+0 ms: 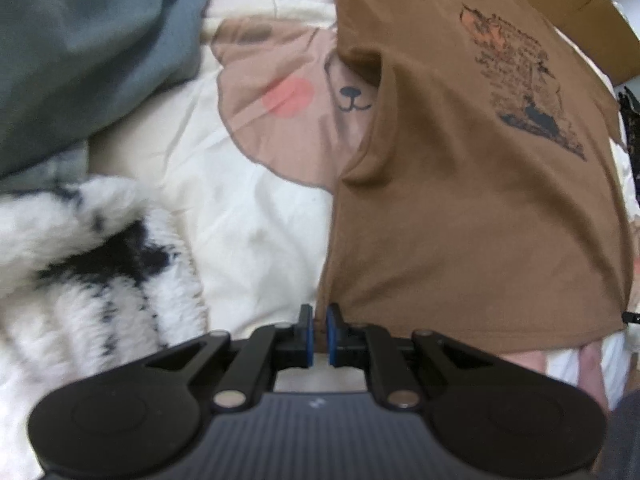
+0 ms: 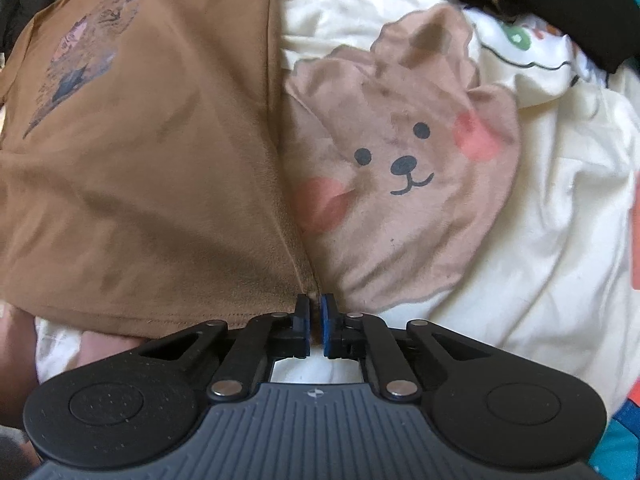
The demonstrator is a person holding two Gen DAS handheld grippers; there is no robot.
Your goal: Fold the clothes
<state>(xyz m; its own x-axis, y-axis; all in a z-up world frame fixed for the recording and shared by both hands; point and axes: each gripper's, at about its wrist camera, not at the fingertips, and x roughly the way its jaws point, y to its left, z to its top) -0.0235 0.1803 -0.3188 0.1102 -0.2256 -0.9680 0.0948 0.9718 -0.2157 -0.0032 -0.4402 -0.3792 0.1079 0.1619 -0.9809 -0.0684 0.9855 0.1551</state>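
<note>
Cream bear-print duvet (image 2: 540,208) underneath. Grey-blue pillow (image 1: 88,52) top left, fluffy black-white blanket (image 1: 92,264) below it. Cardboard box (image 1: 592,20) top right.

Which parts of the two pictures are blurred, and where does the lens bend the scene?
Left wrist view: the fluffy black-and-white fabric and grey cloth are smeared; the brown T-shirt print is soft. Right wrist view: sharper, the bear print reads clearly; shadow creases cross the shirt. Both views curve and darken toward the corners, typical fisheye.
</note>
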